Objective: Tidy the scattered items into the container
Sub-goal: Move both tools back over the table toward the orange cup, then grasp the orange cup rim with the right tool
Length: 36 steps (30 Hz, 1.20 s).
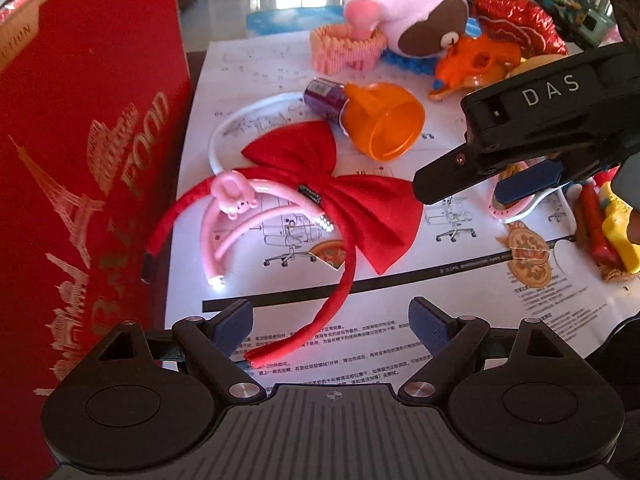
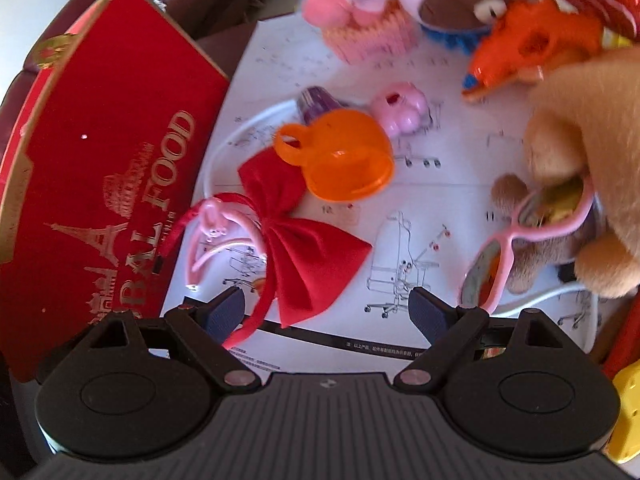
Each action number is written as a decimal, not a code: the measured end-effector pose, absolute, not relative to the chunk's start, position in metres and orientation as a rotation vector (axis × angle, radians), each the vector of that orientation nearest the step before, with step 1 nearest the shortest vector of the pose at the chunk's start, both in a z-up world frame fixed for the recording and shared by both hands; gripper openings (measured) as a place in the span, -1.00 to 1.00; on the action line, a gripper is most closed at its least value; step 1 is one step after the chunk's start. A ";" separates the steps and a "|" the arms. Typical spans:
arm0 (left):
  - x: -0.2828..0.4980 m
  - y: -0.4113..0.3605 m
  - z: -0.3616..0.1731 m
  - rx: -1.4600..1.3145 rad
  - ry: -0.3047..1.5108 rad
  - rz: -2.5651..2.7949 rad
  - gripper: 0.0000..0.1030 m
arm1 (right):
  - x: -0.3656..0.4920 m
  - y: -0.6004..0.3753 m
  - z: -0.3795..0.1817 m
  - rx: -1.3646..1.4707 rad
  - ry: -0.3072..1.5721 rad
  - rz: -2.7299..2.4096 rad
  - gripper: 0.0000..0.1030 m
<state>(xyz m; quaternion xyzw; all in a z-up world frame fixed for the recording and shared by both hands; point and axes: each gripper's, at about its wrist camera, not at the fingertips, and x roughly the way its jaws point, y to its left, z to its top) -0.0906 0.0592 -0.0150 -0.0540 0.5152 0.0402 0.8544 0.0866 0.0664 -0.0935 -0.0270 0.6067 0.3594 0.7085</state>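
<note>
We see the red box (image 1: 92, 184) standing tall along the left edge, its wall just beside the white instruction sheet (image 1: 360, 340) that carries the clutter. The left gripper (image 1: 332, 320) stands wide open with nothing between its fingers; the tip of the red bow headband (image 1: 340, 200) lies between them on the sheet. The right gripper (image 2: 326, 308) is equally wide open and holds nothing. Bare sheet lies ahead of it, right of the bow. We count 1 orange cup (image 1: 380, 124), 1 purple vial (image 1: 324, 98), 1 pink pig headband (image 1: 236, 208). Only the right view shows the tan plush (image 2: 592, 152) and pink sunglasses (image 2: 516, 232); only the left view shows the right gripper's body from outside.
</note>
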 end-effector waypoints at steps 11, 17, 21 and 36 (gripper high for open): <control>-0.067 0.070 -0.011 -0.131 1.062 0.116 0.69 | 0.111 0.064 -0.103 -0.070 1.304 0.722 0.71; -0.030 0.064 -0.001 -0.058 0.987 0.105 0.64 | 0.134 0.061 -0.099 -0.043 1.281 0.685 0.67; -0.005 0.054 0.005 0.049 0.930 0.083 0.64 | 0.142 0.060 -0.096 -0.045 1.264 0.680 0.67; 0.052 0.010 -0.013 0.479 0.851 -0.141 0.19 | 0.166 0.073 -0.102 -0.055 1.263 0.652 0.49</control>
